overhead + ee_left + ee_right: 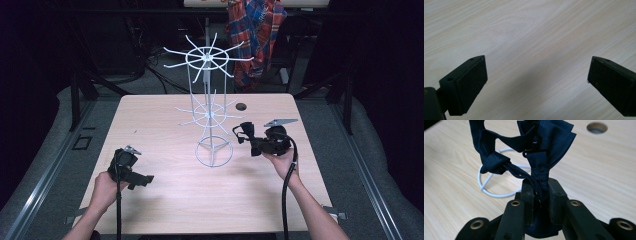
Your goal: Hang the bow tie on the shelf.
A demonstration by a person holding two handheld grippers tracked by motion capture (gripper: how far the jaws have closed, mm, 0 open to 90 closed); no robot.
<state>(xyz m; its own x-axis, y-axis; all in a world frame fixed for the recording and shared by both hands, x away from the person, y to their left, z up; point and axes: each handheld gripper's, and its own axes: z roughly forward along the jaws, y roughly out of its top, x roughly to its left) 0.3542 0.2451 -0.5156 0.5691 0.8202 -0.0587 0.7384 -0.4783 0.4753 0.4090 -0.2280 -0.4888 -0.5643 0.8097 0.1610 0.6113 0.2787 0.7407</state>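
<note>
A dark blue bow tie [541, 147] is clamped in the right gripper [541, 192] beside the wire rack [209, 107]; not yet hung. Left gripper [536, 75] is spread wide, nothing held.

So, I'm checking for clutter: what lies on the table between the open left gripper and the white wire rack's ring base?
Nothing: in the high view, bare table runs from the left gripper to the wire rack.

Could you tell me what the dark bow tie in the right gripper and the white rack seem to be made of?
The bow tie looks like matte navy woven cloth: it folds and pleats softly. The white rack appears to be thin metal wire with a glossy white coat, though it could be plastic.
</note>
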